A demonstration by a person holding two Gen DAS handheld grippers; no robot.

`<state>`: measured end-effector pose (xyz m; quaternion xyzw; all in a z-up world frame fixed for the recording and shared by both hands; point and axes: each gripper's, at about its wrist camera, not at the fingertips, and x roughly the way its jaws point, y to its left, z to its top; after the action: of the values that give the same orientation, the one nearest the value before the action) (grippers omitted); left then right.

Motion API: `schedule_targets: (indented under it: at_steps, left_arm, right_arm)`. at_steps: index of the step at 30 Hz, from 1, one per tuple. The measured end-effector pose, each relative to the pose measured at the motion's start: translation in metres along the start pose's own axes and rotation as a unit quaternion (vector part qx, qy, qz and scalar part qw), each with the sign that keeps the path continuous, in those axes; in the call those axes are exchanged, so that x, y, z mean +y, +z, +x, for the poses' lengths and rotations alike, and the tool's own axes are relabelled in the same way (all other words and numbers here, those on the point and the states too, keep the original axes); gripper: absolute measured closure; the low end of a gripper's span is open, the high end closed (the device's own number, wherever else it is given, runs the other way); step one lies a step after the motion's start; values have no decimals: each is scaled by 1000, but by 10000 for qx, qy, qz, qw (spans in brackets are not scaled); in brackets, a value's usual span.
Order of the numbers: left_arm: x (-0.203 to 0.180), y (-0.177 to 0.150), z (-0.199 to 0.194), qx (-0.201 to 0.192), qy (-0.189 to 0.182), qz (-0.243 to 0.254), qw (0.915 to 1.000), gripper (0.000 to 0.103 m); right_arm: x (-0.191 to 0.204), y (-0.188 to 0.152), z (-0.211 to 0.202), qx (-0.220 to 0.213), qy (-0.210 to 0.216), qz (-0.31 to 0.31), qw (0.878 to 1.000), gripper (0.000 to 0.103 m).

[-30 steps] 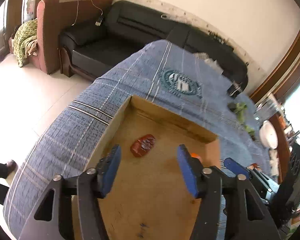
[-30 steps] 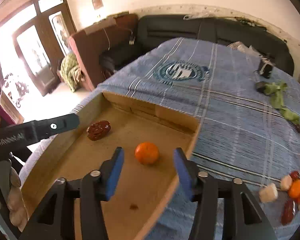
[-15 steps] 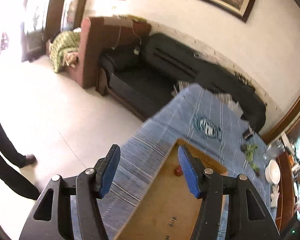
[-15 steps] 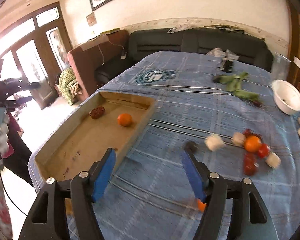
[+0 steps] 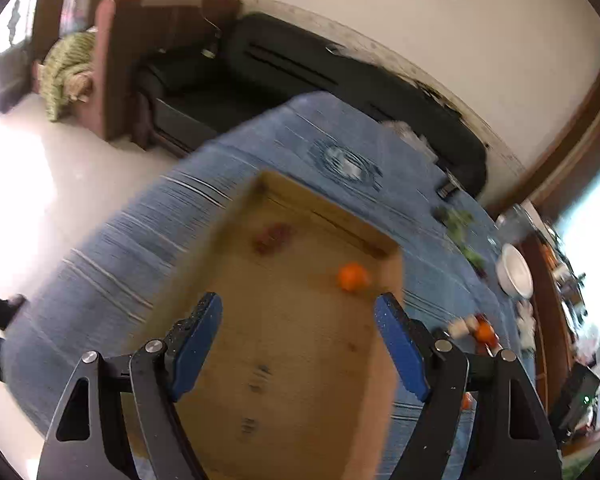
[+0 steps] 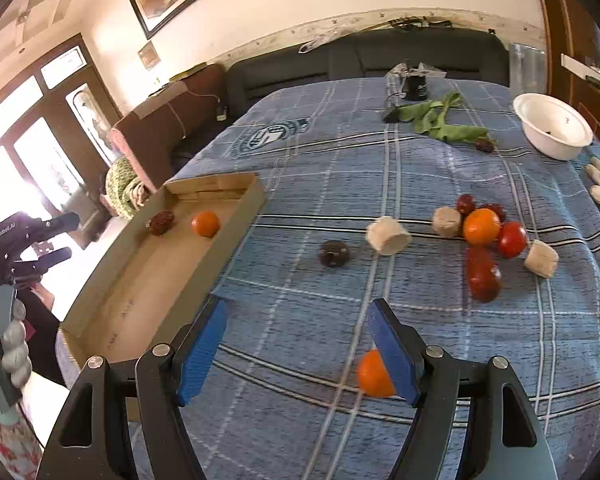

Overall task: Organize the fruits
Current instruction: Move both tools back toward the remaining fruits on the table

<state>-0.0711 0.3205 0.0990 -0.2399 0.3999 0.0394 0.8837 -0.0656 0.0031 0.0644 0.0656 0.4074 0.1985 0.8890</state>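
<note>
Both grippers are empty, and the step in hand looks like the reach for the next fruit. The shallow brown cardboard tray [image 6: 236,200] sits on the blue checked cloth [image 6: 420,168] and already holds 2 pieces: a small round orange [image 6: 206,224] and a wrinkled dark red fruit [image 6: 161,222] beside it. The left gripper [image 5: 298,344] hangs over the tray floor, its blue pads spreading further apart with nothing between them. The right gripper [image 6: 296,352] points down at the cloth to the right of the tray, its jaws wide and holding nothing; a second loose orange [image 6: 374,374] lies on the cloth just behind its right pad. Further out sit a dark round fruit [image 6: 334,253], a pale cut chunk [image 6: 387,236] and a cluster around a third orange [image 6: 481,226] with red tomatoes [image 6: 512,239]. The next move probably calls for shifting the right gripper sideways so the near orange sits between the pads, then closing gently, since it can roll.
</note>
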Motion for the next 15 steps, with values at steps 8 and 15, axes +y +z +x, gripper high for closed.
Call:
schedule_targets:
  at_steps: [8,15]
  left_arm:
    - [-47,-20,22,171,-284,220,9992,25]
    - [-66,-39,46,415,-438,326,9976,25]
  right_arm:
    - [-46,-3,-7,-113,-70,460,9989,25]
    - [-110,-13,-45,-434,-549,1037,9921,22]
